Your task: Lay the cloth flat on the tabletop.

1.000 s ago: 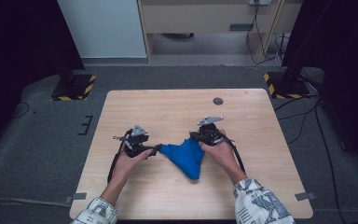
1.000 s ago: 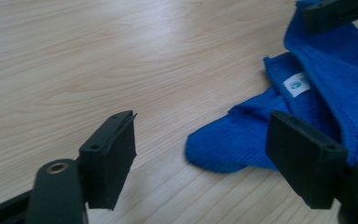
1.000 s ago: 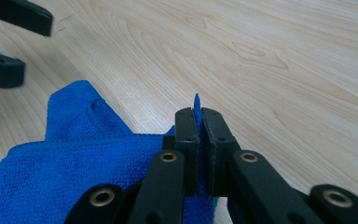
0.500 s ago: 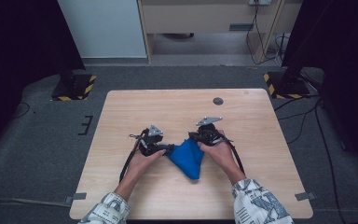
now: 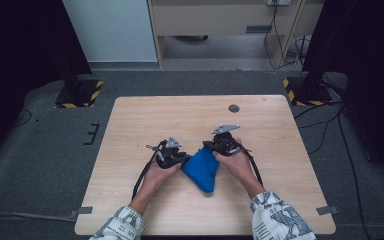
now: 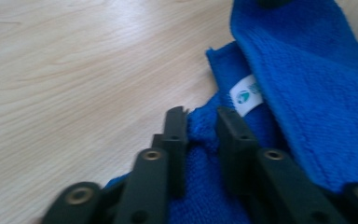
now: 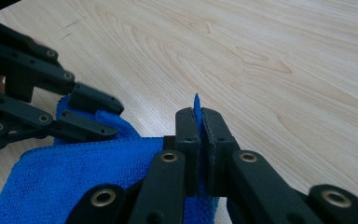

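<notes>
- Since a second ago, your left gripper [image 5: 180,159] has slid rightward across the pale wooden table [image 5: 130,125] and now meets the left edge of the blue terry-cloth towel [image 5: 202,170]; your right gripper [image 5: 211,146] has kept its place at the cloth's upper corner.
- Your left gripper's jaws stand a little apart in the left gripper view, with a bunched fold of the towel [image 6: 307,93] between them; they straddle the fabric but have not pinched it.
- Your right gripper [image 7: 198,121] is clamped tight, with only a thin sliver of the towel's [image 7: 74,182] edge poking up between the jaws.
- That towel lies folded into a rough triangle at the middle of the table, between your two hands, its point toward you.
- Risk one: the right grip holds very little fabric, so I judge a sharp pull could tear the edge free.
- Risk two: if you close the left jaws where they sit, you may catch several layers at once, and the fold will not open cleanly.
- Risk three: the white sewn label [image 6: 246,95] marks a hem nearby; gripping beside it instead of the true corner would skew the spread.
- Count: one towel, one label, two grippers, one small dark round disc [image 5: 234,108] at the table's far side.
</notes>
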Demonstrator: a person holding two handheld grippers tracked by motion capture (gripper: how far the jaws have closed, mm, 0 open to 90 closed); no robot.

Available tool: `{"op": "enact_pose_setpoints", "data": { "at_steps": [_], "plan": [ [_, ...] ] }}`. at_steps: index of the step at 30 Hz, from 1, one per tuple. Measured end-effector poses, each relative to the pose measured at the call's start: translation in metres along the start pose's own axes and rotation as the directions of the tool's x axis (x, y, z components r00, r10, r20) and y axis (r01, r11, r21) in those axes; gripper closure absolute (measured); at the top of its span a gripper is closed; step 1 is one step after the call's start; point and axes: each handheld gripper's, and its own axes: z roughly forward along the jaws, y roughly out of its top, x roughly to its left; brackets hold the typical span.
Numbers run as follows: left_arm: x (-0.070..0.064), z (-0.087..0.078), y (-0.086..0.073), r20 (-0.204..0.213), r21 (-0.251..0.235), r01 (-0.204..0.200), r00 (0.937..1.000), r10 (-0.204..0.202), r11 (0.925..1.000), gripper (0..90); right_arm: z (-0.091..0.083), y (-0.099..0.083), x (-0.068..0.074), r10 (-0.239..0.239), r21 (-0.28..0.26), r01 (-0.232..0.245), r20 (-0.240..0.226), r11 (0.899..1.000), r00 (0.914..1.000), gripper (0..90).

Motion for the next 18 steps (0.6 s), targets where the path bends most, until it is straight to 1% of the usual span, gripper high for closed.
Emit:
{"op": "enact_pose_setpoints", "data": {
  "at_steps": [1, 3, 6, 8, 10, 11, 14, 15, 18],
  "plan": [
    [0.0, -0.001, 0.0, 0.01, -0.003, 0.005, 0.9999, -0.005, 1.0, 80.0, 0.0, 0.0, 0.0, -0.003, -0.002, 0.003, 0.001, 1.0, 1.0, 87.0],
    [0.0, -0.004, 0.001, 0.01, -0.011, 0.009, 0.9999, -0.009, 0.9999, 83.3, -0.002, 0.0, 0.0, -0.003, -0.005, 0.003, -0.002, 1.0, 1.0, 87.1],
    [0.0, -0.011, 0.003, 0.016, -0.035, 0.017, 0.9997, -0.017, 0.9992, 83.6, -0.005, 0.0, 0.0, -0.005, -0.008, 0.005, -0.002, 1.0, 1.0, 87.4],
    [0.001, -0.017, 0.004, 0.009, -0.054, 0.021, 0.9998, -0.02, 0.9984, 83.4, -0.008, -0.002, -0.001, -0.002, -0.005, 0.002, 0.002, 1.0, 1.0, 87.6],
    [0.004, -0.023, 0.004, 0.006, -0.076, 0.032, 0.9995, -0.032, 0.9966, 82.8, -0.011, -0.005, -0.003, 0.002, -0.002, -0.002, 0.009, 1.0, 1.0, 87.6],
    [0.004, -0.025, 0.004, -0.003, -0.073, 0.023, 0.9997, -0.024, 0.9971, 83.1, -0.013, -0.006, -0.004, 0.004, -0.001, -0.004, 0.012, 1.0, 0.9999, 87.7],
    [0.008, -0.028, 0.002, -0.012, -0.07, 0.035, 0.9993, -0.036, 0.9969, 83.3, -0.018, -0.011, -0.01, 0.014, 0.0, -0.014, 0.026, 1.0, 0.9996, 87.9],
    [0.008, -0.029, 0.001, -0.021, -0.067, 0.028, 0.9993, -0.03, 0.9974, 83.3, -0.02, -0.012, -0.011, 0.018, 0.005, -0.018, 0.032, 1.0, 0.9993, 87.9],
    [0.011, -0.032, -0.001, -0.032, -0.063, 0.031, 0.9989, -0.033, 0.9975, 82.9, -0.025, -0.014, -0.016, 0.021, 0.005, -0.021, 0.041, 1.0, 0.9989, 88.0]
  ]
}}
